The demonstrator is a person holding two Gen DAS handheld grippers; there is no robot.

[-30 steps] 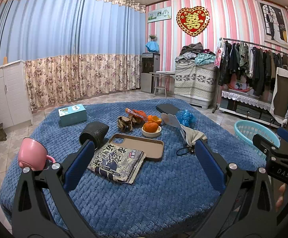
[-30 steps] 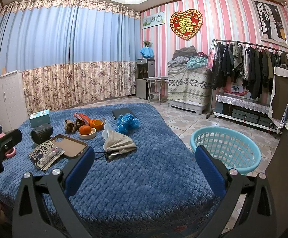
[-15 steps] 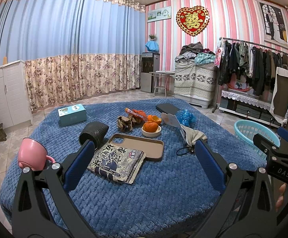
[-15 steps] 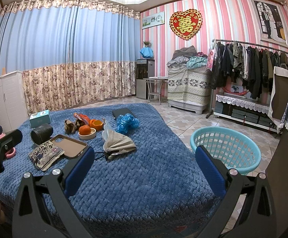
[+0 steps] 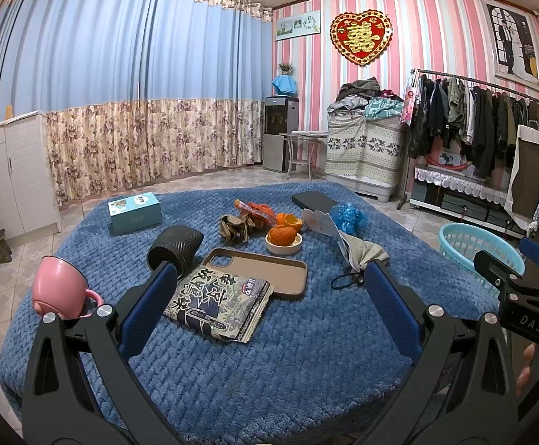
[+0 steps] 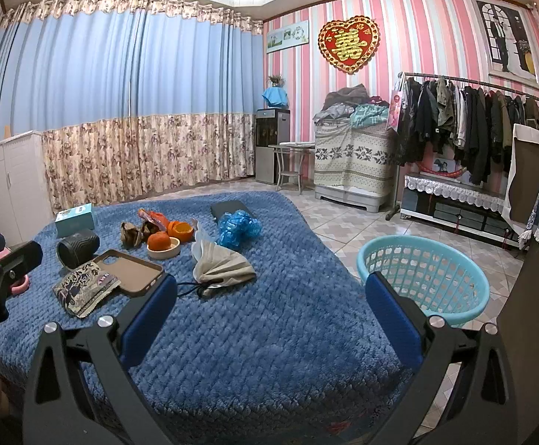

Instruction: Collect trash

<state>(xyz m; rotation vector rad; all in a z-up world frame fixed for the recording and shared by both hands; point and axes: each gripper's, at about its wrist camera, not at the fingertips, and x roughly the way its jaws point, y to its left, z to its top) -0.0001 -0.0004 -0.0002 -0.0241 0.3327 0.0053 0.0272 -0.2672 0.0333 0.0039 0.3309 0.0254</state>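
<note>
Right now we hold both tongs above the near edge of a table draped in a blue quilted cover (image 5: pixel 306 363), and each pair stands wide open with nothing between its blue pads. Our left gripper (image 5: pixel 269 307) frames a printed foil snack wrapper (image 5: pixel 219 302) lying flat just ahead at 12 o'clock, with a tan phone case (image 5: pixel 265 269) touching its far edge. Beyond that, toward 12 o'clock, sit a small white dish holding orange peel (image 5: pixel 284 239), more loose peel (image 5: pixel 289 221), a crumpled brown wrapper (image 5: pixel 236 227) and an orange-red packet (image 5: pixel 256 209). A crumpled blue plastic bag (image 5: pixel 349 217) lies at 1 o'clock, next to a folded grey-white fan with a black cord (image 5: pixel 358 252). Only the left view shows the pink mug (image 5: pixel 59 291) whole, at 9 o'clock by the table edge; it also shows the black ribbed cup on its side (image 5: pixel 176 246) and the teal tissue box (image 5: pixel 134 207) at 11 o'clock. Our right gripper (image 6: pixel 269 307) looks over bare cover, with the trash spread at 10 to 11 o'clock. The right view gives us the turquoise basket (image 6: pixel 423 278) in full, standing on the tiled floor just beside the table at 2 o'clock; the left view catches only part of its rim.
</note>
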